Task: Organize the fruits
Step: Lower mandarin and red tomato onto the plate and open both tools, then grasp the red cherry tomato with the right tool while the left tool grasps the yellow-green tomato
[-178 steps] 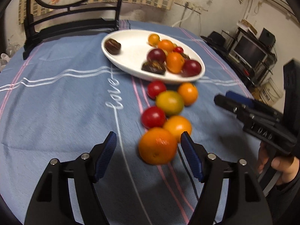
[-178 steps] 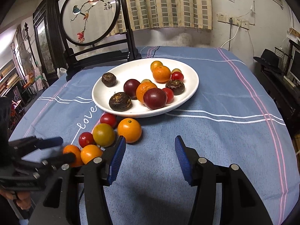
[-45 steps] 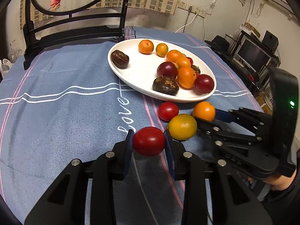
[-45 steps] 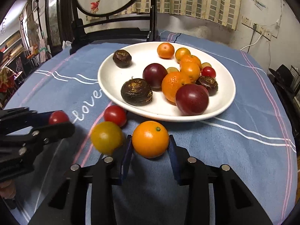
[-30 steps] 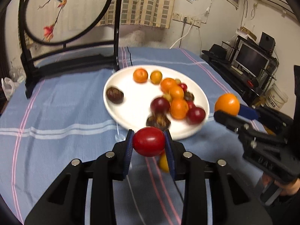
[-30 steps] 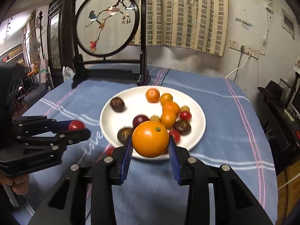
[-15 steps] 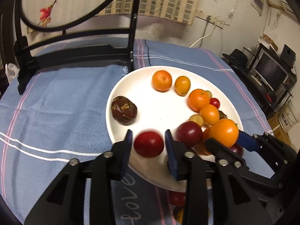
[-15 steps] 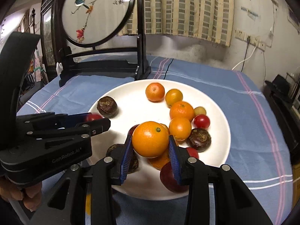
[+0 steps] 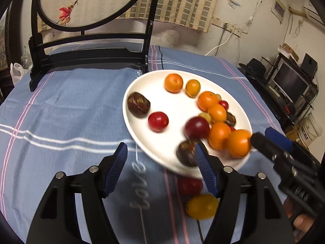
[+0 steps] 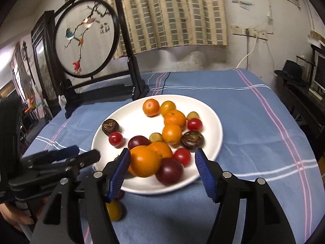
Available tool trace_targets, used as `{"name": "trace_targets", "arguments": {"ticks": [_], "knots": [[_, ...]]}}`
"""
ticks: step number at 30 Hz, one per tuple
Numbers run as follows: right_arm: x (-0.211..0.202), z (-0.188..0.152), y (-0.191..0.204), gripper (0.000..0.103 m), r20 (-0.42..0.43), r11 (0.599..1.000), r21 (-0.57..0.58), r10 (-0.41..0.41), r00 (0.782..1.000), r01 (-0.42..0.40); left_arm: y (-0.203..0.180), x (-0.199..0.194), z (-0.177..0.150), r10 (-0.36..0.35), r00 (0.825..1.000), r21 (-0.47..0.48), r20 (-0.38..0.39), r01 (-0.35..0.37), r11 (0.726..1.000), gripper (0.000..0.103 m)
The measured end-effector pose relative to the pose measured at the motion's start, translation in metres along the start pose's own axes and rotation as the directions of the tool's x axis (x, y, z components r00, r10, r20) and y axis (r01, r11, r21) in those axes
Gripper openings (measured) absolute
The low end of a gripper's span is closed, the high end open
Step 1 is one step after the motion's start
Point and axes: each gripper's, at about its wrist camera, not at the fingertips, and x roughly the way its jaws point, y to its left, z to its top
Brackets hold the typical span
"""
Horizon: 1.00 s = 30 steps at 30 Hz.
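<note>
A white plate (image 9: 172, 105) on the blue cloth holds several oranges, plums, dark chestnut-like fruits and small tomatoes. My left gripper (image 9: 160, 150) hovers over the plate's near rim, its jaws opening with nothing between them. A red tomato (image 9: 158, 121) lies free on the plate just beyond it. My right gripper (image 10: 162, 154) is also opening above the plate's front. A big orange (image 10: 144, 160) rests on the fruit pile beside its left finger, clear of the right one. One red tomato (image 9: 190, 186) and one yellow tomato (image 9: 202, 206) lie on the cloth.
A black wooden stand (image 9: 87, 55) with a round embroidered screen rises at the table's far edge behind the plate. A television and shelves (image 9: 290, 83) are off to the right. A hand (image 9: 300, 221) holds the right gripper's handle.
Both grippers have opened. The red tomato left the left jaws and now lies on the plate; the orange left the right jaws and sits on the pile. Both hands sank a little.
</note>
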Motion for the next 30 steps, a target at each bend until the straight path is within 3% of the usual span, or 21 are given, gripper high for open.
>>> {"name": "trace_targets", "arguments": {"ticks": [9,22,28,30], "knots": [[-0.025,-0.022,-0.029,0.069,-0.01,0.995,0.095,0.013,1.0,-0.012,-0.011,-0.026,-0.037,-0.027,0.999,0.034,-0.025,0.028,0.999,0.068],[-0.044,-0.036,-0.023,0.069,0.002,0.999,0.043,0.023,1.0,-0.023,-0.055,-0.005,-0.073,-0.021,0.992,0.154,-0.127,0.04,0.987,0.068],[-0.045,-0.036,-0.019,0.07,0.002,0.999,0.024,0.026,1.0,-0.026,-0.059,0.012,-0.07,0.015,0.992,0.155,-0.126,0.005,0.988,0.043],[-0.043,-0.038,-0.018,0.07,-0.005,1.0,0.013,0.017,1.0,-0.017,-0.056,0.011,-0.069,0.002,0.99,0.143,-0.14,0.018,0.99,0.043]]}}
